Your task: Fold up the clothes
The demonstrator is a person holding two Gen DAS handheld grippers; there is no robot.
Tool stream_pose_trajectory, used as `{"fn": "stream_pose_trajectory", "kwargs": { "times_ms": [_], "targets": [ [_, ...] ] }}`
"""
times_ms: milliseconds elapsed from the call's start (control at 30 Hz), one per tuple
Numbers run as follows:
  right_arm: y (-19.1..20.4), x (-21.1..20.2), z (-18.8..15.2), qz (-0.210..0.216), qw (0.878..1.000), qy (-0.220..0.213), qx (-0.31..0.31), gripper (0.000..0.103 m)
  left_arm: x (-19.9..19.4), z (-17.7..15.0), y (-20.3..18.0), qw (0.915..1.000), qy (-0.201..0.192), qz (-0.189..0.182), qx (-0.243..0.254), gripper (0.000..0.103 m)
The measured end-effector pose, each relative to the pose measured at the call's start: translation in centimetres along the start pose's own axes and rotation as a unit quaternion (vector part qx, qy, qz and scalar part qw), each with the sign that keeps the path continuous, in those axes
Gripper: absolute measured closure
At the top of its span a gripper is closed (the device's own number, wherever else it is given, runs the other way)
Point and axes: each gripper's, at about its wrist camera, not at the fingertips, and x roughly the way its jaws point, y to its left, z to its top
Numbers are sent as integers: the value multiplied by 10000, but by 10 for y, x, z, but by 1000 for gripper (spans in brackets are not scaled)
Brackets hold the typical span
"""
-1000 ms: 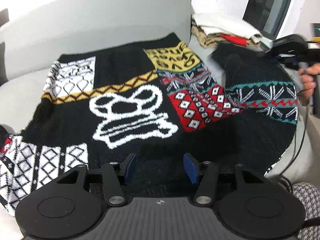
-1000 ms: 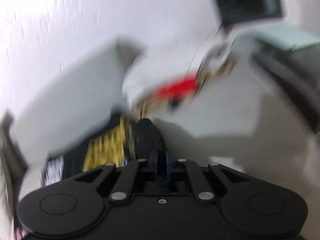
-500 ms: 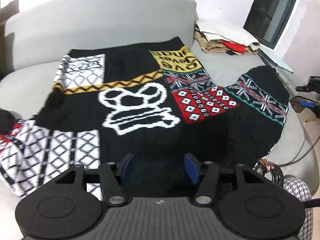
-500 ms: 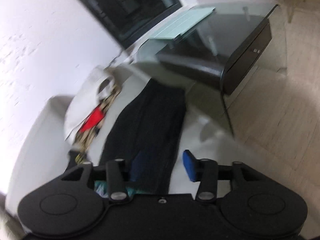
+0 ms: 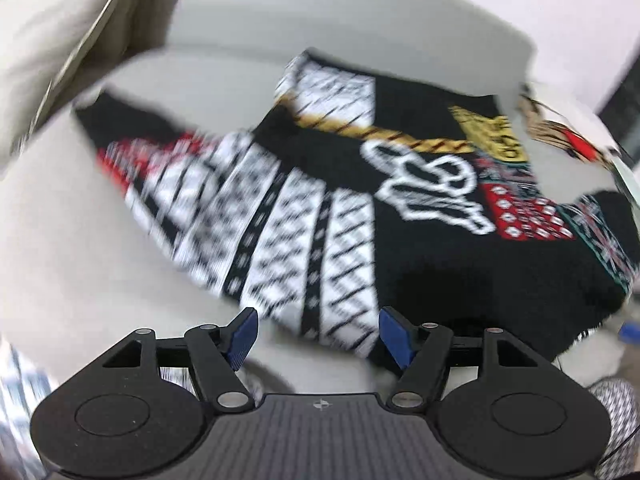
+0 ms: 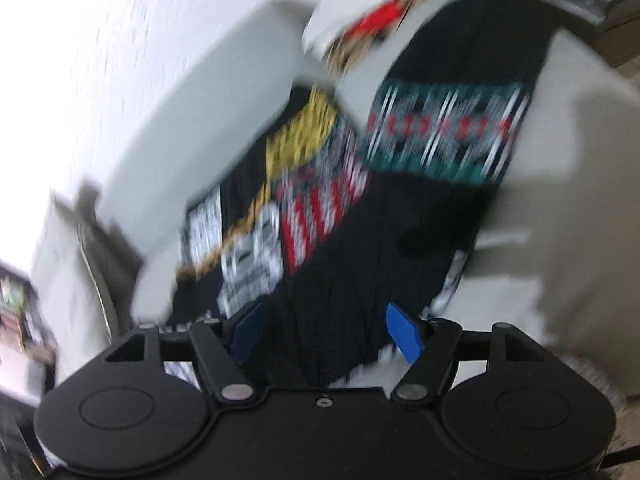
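Patterned sweater (image 5: pixel 360 200) lies spread flat on grey sofa (image 5: pixel 80 240). Left hand-held gripper (image 5: pixel 318 334) released, jaws wide, over sweater's near edge. Right hand-held gripper (image 6: pixel 324 330) released too, above sweater (image 6: pixel 340 220). Both views blurred.

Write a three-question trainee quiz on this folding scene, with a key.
1. True or false: the left gripper is clamped on the sweater.
2. Multiple choice: what does the sweater lie on? A) a wooden floor B) a grey sofa C) a glass table
3. Fill in: in the right wrist view, the right gripper has its jaws ____, with the sweater's black hem just ahead of them.

Key: 1 false, its jaws are spread and hold nothing; 2 B; 3 open.
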Motion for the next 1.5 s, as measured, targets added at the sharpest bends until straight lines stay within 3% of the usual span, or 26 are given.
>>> {"fn": "stream_pose_trajectory", "kwargs": {
  "times_ms": [200,400,567,633,700,733,767,800,833,933,1067,1200,1300,1367,1500],
  "targets": [
    [4,37,-32,99,9969,590,516,35,27,-2,0,9967,456,-353,-572,34],
    [-20,57,-33,-199,9888,619,1341,35,51,-4,-7,9932,573,-544,-859,35],
    [-41,78,-32,-245,9856,185,1663,52,64,0,3,9882,340,-622,-1357,38],
    [-49,83,-34,-150,9822,-99,1870,52,69,2,7,9853,197,-648,-1568,39],
    [-50,89,-35,-75,9811,-326,1905,52,75,5,8,9836,-14,-589,-1708,44],
    [-49,93,-35,-72,9818,-422,1849,53,77,8,8,9841,-82,-497,-1701,53],
    [-47,94,-35,-149,9831,-473,1761,62,79,10,6,9853,-141,-390,-1656,76],
    [-45,95,-34,-229,9843,-521,1671,74,78,13,4,9878,-183,-249,-1523,90],
    [-43,97,-34,-310,9853,-569,1582,85,77,16,1,9895,-235,-133,-1418,91],
    [-23,87,-33,-496,9936,-662,765,88,56,15,-10,9926,-631,155,-1021,92],
    [-3,59,-33,-438,9956,-763,329,89,26,12,-28,9931,-958,607,-283,92],
    [-10,47,-35,-577,9961,-521,417,89,35,5,-17,9963,-470,665,-264,90],
    [-19,68,-37,-825,9959,1,364,78,34,2,-17,9963,-348,774,-110,83],
    [-21,59,-36,-770,9963,77,369,67,33,0,-17,9961,-267,847,-8,74],
    [-7,28,-30,-608,9980,141,138,58,10,-2,-21,9955,-267,851,312,73]
  ]
}}
